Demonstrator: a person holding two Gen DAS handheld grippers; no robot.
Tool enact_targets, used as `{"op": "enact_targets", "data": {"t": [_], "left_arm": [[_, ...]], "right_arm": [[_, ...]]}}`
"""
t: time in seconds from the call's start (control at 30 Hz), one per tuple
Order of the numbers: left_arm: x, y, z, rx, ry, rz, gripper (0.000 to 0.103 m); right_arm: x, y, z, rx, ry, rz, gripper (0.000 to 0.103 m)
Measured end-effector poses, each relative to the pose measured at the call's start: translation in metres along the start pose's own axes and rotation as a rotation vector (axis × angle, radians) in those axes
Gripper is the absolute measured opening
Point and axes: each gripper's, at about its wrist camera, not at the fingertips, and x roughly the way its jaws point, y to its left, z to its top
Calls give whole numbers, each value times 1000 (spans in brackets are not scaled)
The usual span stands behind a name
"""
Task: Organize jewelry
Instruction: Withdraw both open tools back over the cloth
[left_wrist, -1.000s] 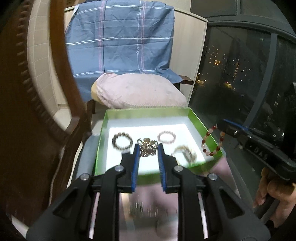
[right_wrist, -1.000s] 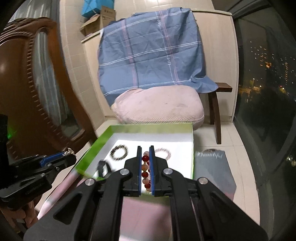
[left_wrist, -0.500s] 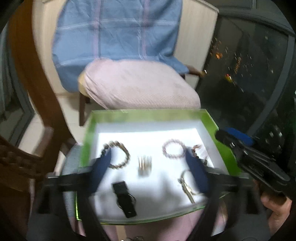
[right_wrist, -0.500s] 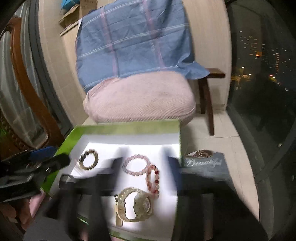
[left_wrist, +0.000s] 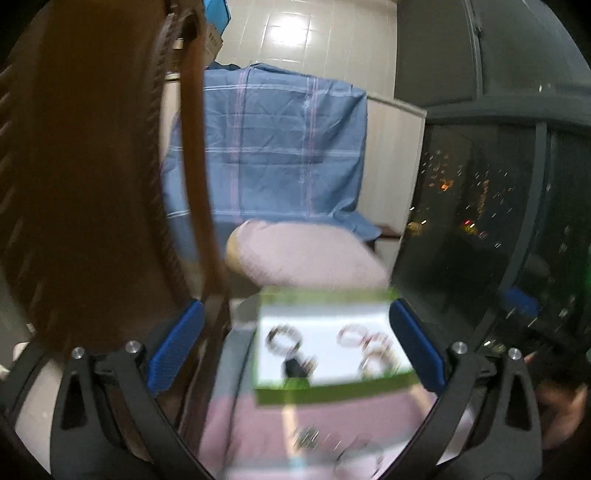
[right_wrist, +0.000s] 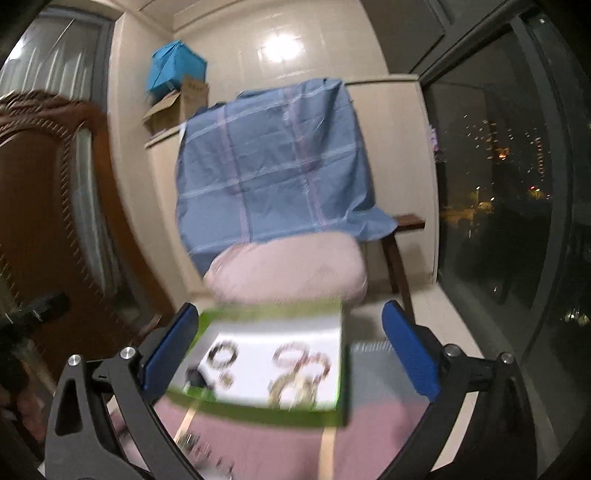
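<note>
a: from the left wrist view, why is the left tool (left_wrist: 295, 341) spread so wide?

b: its jaws have just been opening and nothing sits between the blue pads (left_wrist: 176, 349). they frame the green tray (left_wrist: 332, 394) from a little way off, so i'd judge it has let its piece go and is backing away.

a: and the jewelry?

b: lying on the tray's white floor: a dark beaded bracelet (left_wrist: 282, 338) at the left, a pale one (left_wrist: 351, 334) to the right with more rings just beside it, and a small black piece (left_wrist: 295, 367) nearer the front. all blurred. a few loose bits (left_wrist: 310, 437) lie on the pink cloth (left_wrist: 369, 413) in front of the tray, probably yet to be sorted.

a: now the right wrist view.

b: the same story. the right tool (right_wrist: 290, 350) stands wide too, jaws just opened, pads (right_wrist: 410, 354) empty, with the tray (right_wrist: 258, 411) below and between them. a beaded bracelet (right_wrist: 221, 353) lies left, a pink one (right_wrist: 291, 356) right, and a gold-toned cluster (right_wrist: 291, 393) in front of that.

a: why spread out flat like that?

b: so each piece stays apart and can be picked singly, i'd guess.
</note>
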Motion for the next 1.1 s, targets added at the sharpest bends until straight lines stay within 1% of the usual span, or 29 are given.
{"op": "enact_targets", "data": {"t": [0.03, 0.07, 0.13, 0.17, 0.23, 0.27, 0.3, 0.4, 0.53, 0.6, 0.7, 1.1], "left_arm": [[-1, 1, -15, 3, 26, 26, 99], [-2, 4, -36, -20, 82, 49, 99], [2, 7, -54, -61, 177, 51, 99], [0, 5, -61, -73, 209, 48, 99], [-14, -6, -73, -33, 204, 40, 99], [-20, -14, -78, 15, 190, 56, 99], [-24, -18, -81, 40, 180, 63, 99], [-25, -29, -90, 94, 182, 62, 99], [-17, -29, -91, 101, 196, 79, 99], [-21, -30, -96, 94, 205, 74, 99], [-22, -30, -94, 93, 207, 64, 99], [-17, -32, -95, 98, 220, 55, 99]], "right_arm": [[-9, 7, -9, -14, 20, 10, 97], [-18, 12, -16, -30, 28, 12, 97], [-37, 25, -33, -79, 49, 15, 97], [-44, 30, -39, -98, 60, 18, 97], [-60, 36, -52, -126, 66, 17, 97], [-66, 39, -59, -135, 76, 18, 97], [-71, 41, -63, -136, 81, 18, 97], [-73, 43, -71, -131, 102, 20, 97], [-68, 41, -72, -145, 101, 0, 97], [-67, 37, -72, -122, 107, -1, 97], [-65, 34, -70, -104, 110, 1, 97], [-64, 36, -72, -122, 107, 4, 97]]}}
